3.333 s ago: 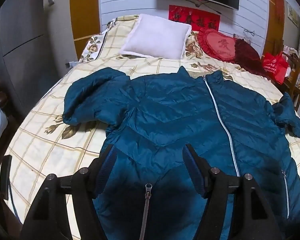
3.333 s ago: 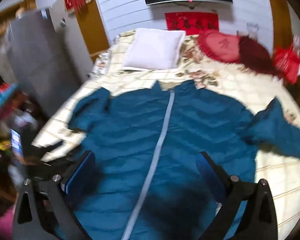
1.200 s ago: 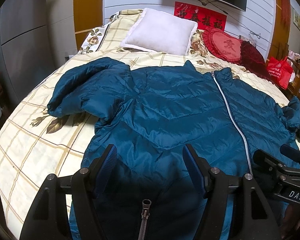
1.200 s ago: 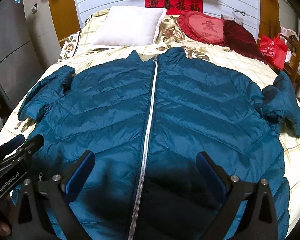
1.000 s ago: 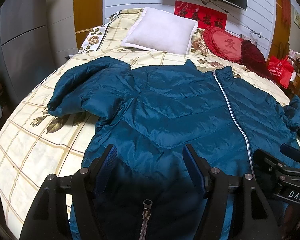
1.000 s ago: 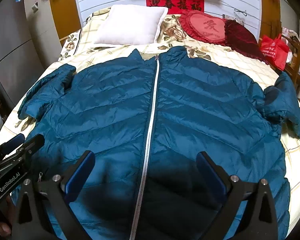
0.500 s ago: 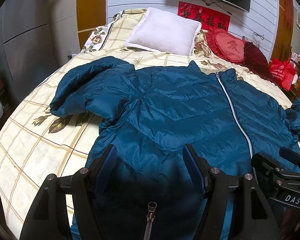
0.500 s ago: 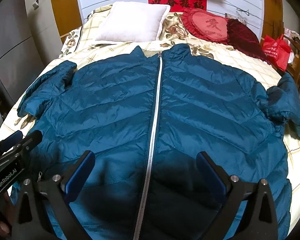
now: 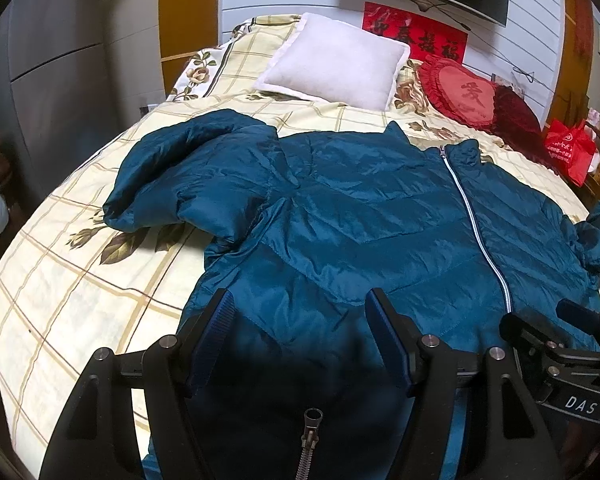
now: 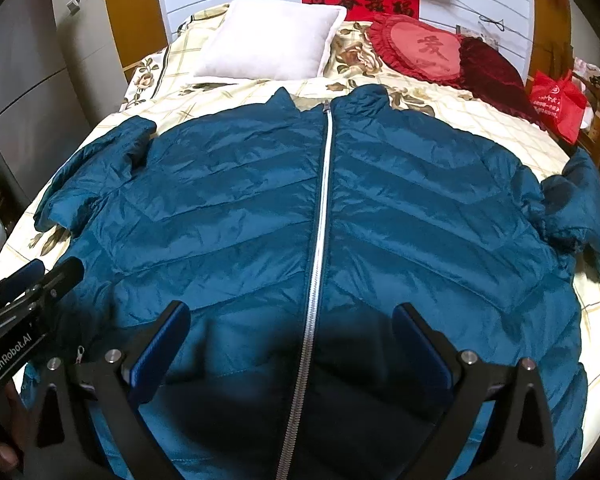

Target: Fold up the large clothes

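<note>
A: From the left wrist, we see our left gripper (image 9: 300,340) with its jaws apart and nothing between them, hovering over the lower left part of the teal jacket (image 9: 380,232). Since a few seconds back the view has crept closer and steadied — the near sleeve (image 9: 188,180) lies bunched toward the bed's left edge as before.

B: So we've only lined ourselves up; we'd judge no fold has begun.

A: From the right wrist, the right gripper (image 10: 296,348) is also spread wide and empty, straddling the zip (image 10: 320,240) near the hem. That view was blurred and is now sharp and squarer to the jacket, which lies zipped, front up, across the middle of the bed (image 10: 500,136).

B: The far sleeve (image 10: 580,208) is crumpled at the bed's right edge — we'd expect the sleeves to come in first.

A: Around us: a checked floral bedspread, a white pillow (image 10: 276,44) and red heart cushion (image 10: 420,50) at the head edge, a red bag (image 10: 556,100) beyond.
</note>
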Available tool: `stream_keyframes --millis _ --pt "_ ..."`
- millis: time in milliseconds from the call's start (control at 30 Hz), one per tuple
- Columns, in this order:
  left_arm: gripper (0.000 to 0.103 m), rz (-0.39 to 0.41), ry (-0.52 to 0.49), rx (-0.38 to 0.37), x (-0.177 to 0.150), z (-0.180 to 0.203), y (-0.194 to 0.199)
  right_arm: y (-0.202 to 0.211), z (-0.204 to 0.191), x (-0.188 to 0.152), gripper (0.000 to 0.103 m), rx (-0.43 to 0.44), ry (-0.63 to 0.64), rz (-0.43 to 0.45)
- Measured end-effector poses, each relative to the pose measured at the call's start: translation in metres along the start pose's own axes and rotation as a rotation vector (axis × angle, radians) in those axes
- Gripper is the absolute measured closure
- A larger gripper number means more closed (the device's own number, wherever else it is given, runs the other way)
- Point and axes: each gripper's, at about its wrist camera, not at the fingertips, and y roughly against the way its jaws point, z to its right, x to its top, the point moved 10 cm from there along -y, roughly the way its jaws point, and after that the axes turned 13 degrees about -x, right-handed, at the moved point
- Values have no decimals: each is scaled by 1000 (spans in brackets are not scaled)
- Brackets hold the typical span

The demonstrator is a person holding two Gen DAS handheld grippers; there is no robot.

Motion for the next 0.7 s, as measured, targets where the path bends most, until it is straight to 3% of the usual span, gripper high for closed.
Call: stream_keyframes --millis 700 --pt "14 -14 47 13 5 -16 -6 -11 -6 1 1 27 8 -25"
